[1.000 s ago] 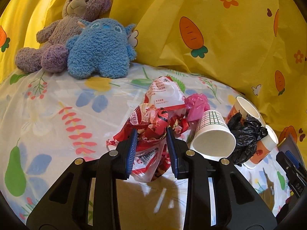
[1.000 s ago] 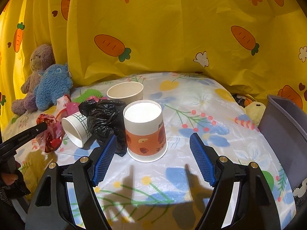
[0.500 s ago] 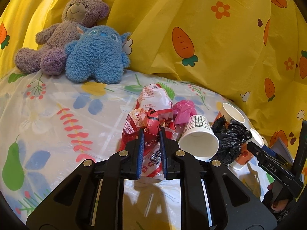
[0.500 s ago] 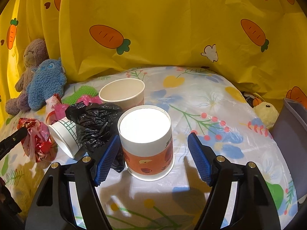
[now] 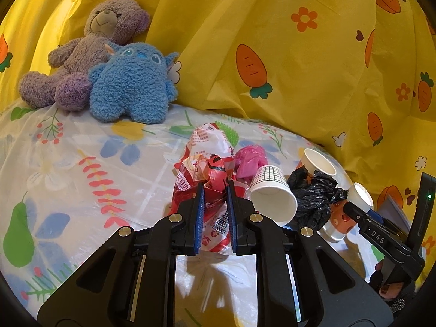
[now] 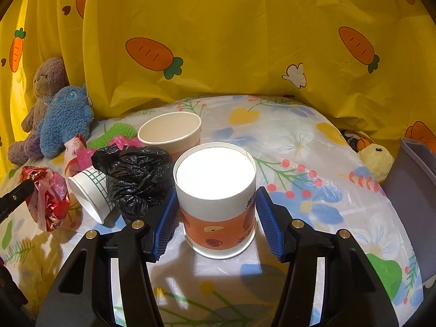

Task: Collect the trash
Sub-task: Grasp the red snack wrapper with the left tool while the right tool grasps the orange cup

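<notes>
— The left gripper [image 5: 214, 190] is clamped on the crumpled red plastic snack wrapper [image 5: 209, 179], beside the tipped checked paper cup [image 5: 272, 194].

— Only the right view shows the grey bin [image 6: 414, 190]; there the right gripper [image 6: 215, 204] straddles the upside-down orange paper cup [image 6: 218, 204], pads apparently not yet touching it.

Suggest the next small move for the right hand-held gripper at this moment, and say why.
Probably close the right hand-held gripper on the upside-down orange cup. Its blue pads already flank the cup on both sides, seemingly with slight gaps. The left hand-held gripper is already clamped on the red wrapper, so this cup looks like the next piece to secure.
</notes>
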Demonstrator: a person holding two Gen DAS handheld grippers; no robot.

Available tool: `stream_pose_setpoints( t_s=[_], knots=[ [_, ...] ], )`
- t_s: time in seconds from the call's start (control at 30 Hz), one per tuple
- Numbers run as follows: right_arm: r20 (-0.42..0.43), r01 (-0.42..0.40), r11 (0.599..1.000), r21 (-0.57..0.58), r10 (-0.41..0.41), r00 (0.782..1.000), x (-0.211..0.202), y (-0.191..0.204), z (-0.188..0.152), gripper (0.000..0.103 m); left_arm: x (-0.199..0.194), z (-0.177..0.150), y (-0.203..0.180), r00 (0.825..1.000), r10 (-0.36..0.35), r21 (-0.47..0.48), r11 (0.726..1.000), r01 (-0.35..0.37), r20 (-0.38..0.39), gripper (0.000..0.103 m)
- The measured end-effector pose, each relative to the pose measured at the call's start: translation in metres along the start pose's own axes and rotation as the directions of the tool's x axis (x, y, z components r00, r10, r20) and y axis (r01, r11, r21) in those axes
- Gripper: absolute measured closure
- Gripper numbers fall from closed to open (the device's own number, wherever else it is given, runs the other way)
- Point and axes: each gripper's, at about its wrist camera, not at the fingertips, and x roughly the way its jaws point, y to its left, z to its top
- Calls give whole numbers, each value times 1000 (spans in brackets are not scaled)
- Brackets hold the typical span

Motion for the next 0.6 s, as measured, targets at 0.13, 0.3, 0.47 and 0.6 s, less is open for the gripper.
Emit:
stream_pose_setpoints(
  t_s=[0.13, 0.3, 0.47, 0.6],
  knots=[
    [38, -6, 1000, 10, 6, 999, -20, -6, -2, 46, -15, 2, -8, 999, -21, 10, 1000, 21, 29, 88],
    [86, -18, 1000, 7, 17, 996, -46, -9, -7, 46, -31, -1, -28, 997, -52, 53, 997, 50, 48, 88],
    [114, -27, 1000, 3, 26, 993, -66, -13, -13, 46, -41, -9, -51, 995, -86, 98, 992, 82, 45, 88],
    [132, -23, 1000, 7, 22, 991, -79, -18, -17, 46, -44, -14, -71, 993, -111, 133, 986, 105, 38, 88]
  ],
)
